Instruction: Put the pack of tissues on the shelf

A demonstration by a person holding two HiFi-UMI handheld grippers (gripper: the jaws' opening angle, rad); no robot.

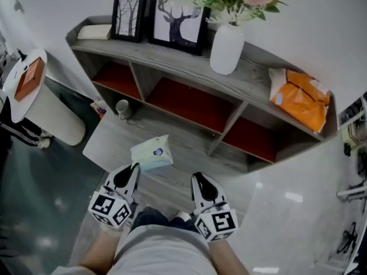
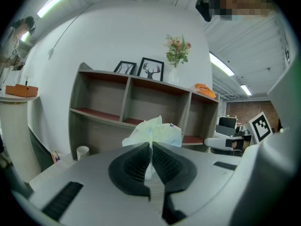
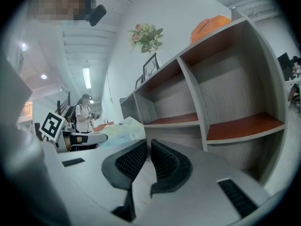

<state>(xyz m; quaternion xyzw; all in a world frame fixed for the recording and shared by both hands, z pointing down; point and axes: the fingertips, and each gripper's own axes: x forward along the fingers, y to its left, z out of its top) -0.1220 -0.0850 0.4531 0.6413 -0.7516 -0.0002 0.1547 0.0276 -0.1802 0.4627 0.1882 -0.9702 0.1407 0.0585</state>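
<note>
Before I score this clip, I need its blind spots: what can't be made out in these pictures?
- pack of tissues, left gripper view: lower part hidden behind the shut jaws of the left gripper.
- Its print, head view: too small to read.
- shelf compartments, head view: backs hidden under its top.
- orange bag, head view: contents unseen.

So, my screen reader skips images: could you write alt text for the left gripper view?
The left tool grips a tissue pack, facing a shelf. Two frames, a flower vase and an orange bag sit on top.
</note>
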